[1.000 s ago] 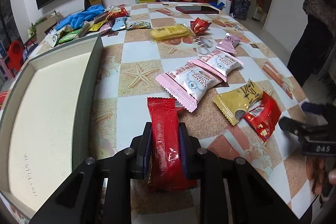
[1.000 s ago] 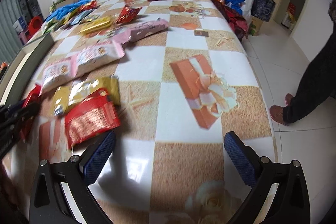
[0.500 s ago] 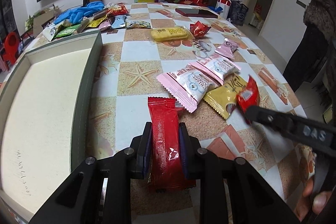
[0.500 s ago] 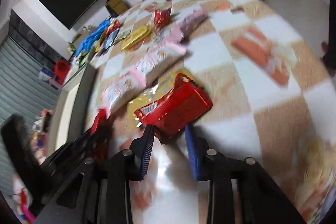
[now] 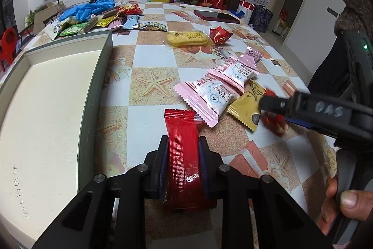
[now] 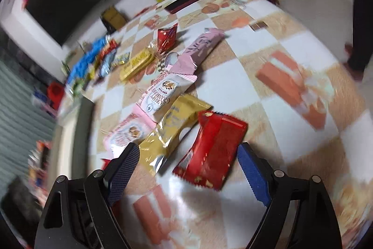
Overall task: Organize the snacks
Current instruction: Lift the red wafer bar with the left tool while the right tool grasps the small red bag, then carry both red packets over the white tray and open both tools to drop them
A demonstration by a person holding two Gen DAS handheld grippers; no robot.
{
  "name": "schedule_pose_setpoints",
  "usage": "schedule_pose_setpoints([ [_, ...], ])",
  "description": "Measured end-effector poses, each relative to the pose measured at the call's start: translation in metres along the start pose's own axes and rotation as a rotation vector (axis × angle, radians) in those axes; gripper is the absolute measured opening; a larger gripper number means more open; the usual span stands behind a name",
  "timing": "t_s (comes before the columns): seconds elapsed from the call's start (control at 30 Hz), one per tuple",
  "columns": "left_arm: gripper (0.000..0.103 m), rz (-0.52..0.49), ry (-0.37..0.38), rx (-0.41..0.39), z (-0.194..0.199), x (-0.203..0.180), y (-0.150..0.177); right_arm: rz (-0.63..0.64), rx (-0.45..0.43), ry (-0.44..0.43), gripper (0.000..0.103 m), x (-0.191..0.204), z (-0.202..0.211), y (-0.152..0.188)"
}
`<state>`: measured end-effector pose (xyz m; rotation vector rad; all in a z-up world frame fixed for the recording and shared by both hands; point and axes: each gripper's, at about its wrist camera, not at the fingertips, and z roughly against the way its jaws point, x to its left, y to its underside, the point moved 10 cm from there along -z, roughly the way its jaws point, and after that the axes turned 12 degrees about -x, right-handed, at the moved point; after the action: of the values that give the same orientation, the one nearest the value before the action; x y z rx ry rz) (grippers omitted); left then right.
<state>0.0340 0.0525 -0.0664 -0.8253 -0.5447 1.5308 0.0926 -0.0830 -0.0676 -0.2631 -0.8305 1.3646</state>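
My left gripper (image 5: 183, 155) is shut on a long red snack pack (image 5: 183, 139), held low over the checkered table beside a shallow grey-rimmed tray (image 5: 98, 85). In the right wrist view my right gripper (image 6: 187, 153) is opening, its blue pads clear of a wide red packet (image 6: 214, 146) that lies flat on the table between them. A gold packet (image 6: 172, 127) lies against the red packet's left side, under the left fingertip. Two pink cranberry packs (image 6: 163, 90) lie beyond it. From the left wrist view, the right gripper's finger (image 5: 279, 105) hovers over the gold packet (image 5: 244, 104).
A yellow bar (image 5: 187, 38), a crumpled red wrapper (image 5: 219, 33) and a pink pack (image 5: 251, 56) lie farther back. A heap of snacks and blue gloves (image 5: 88, 9) sits behind the tray. A dark flat case (image 5: 215, 15) and flowers stand at the far end. The table edge runs along the right.
The right gripper came in, closed on the wide red packet, shifted it beside the gold one, and now its jaws stand apart again. The left gripper keeps its hold.
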Motion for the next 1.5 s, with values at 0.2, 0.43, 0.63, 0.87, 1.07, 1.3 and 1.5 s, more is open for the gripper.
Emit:
schedule_pose_setpoints([
  [0.2,0.026,-0.014,-0.012,0.0,0.0,0.001,0.0,0.155,-0.012,0.019,0.037,-0.006,-0.003,0.0],
  [0.43,0.026,-0.033,-0.024,0.001,0.0,-0.002,0.0,0.276,-0.01,0.001,0.026,0.003,-0.007,0.002],
  [0.63,0.024,-0.082,-0.034,0.013,0.001,-0.012,0.003,0.308,-0.082,-0.044,0.024,0.016,0.028,0.011],
  [0.87,0.023,-0.08,-0.044,0.038,0.011,-0.012,0.003,0.304,-0.096,-0.069,0.024,0.017,0.041,0.014],
  [1.07,0.023,-0.09,-0.052,0.025,0.023,-0.014,-0.002,0.317,-0.106,-0.086,0.024,0.023,0.049,0.015],
  [1.3,0.023,-0.098,-0.056,-0.005,0.037,-0.014,-0.01,0.343,-0.13,-0.099,0.024,0.033,0.061,0.013],
  [1.5,0.023,-0.076,-0.078,-0.027,0.049,0.003,-0.019,0.367,-0.124,-0.117,0.024,0.046,0.063,0.015],
])
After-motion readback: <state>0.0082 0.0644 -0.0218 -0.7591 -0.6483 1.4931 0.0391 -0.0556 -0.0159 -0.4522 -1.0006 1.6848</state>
